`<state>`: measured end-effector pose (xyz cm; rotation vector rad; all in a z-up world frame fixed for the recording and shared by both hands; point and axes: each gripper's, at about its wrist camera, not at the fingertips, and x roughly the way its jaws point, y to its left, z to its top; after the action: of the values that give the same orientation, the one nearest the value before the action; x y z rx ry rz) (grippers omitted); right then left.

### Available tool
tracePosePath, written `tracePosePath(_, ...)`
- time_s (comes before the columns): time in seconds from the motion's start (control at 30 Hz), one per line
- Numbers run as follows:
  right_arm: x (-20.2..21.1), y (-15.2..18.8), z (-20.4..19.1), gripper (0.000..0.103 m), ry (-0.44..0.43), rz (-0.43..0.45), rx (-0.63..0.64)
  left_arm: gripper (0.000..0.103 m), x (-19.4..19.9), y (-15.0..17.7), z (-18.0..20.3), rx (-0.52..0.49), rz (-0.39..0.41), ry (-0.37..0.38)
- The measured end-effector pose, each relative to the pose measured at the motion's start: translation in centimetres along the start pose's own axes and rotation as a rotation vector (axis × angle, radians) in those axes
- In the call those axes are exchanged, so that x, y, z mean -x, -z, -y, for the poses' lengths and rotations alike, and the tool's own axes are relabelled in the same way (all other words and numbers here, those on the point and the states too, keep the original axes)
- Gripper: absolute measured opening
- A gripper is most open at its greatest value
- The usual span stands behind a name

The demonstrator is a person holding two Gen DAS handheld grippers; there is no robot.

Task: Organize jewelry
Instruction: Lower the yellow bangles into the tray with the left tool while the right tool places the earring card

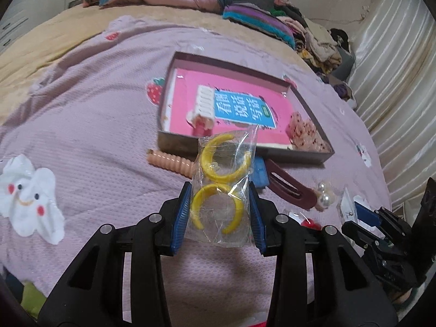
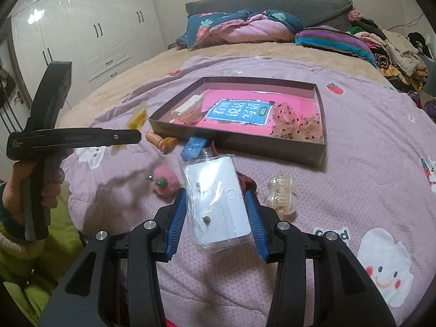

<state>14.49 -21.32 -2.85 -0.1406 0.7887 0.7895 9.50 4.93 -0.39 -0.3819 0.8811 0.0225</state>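
Cellophane crinkles between the blue ribbed fingers of the left gripper [image 1: 220, 215], which are closed narrowly on a clear packet [image 1: 222, 190] holding two glossy yellow C-shaped hoop earrings; the packet's long axis runs straight away from the camera, its far end reaching over the near wall of the box [image 1: 245, 151]. The right gripper [image 2: 218, 218] is clamped in the same way on a second clear sleeve [image 2: 218, 204], this one around a stiff white card with two tiny dark studs, its length also pointing away toward the box and leaning slightly left. Both packets are held up above the bed [image 1: 95, 109], whose mauve waffle-textured cover carries cloud and strawberry patches. The shallow dark cardboard box holds a pink book [image 1: 239, 103], a cream ridged hair claw [image 1: 203, 106] and a speckled sheer scrunchie [image 1: 302, 130]. Just outside its near wall lie a peach ribbed clip [image 1: 169, 160], a blue clip [image 1: 260, 174] and a flat maroon snap clip [image 1: 288, 190], with a pearl clip [image 1: 325, 196] nearby. Only the right wrist view shows a fuzzy pink pom ornament [image 2: 163, 182], white wardrobes [image 2: 81, 32] and the hand [image 2: 32, 188] gripping the left tool; there the yellow packet is a blur.
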Motion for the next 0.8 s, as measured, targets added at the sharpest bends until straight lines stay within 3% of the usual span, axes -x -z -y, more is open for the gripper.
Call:
tracePosePath(0.3, 0.3, -1.6, -0.1, 0.042, -0.012, 0.024, -0.002, 0.031, 1.9, -0.7, -0.8, 0.007, 0.065, -0.053)
tracePosePath(0.8, 0.5, -5.6, 0.5, 0.042, 0.009, 0.085, 0.002, 0.031, 2.3, -3.6, -0.4, 0.003, 0.107, -0.045)
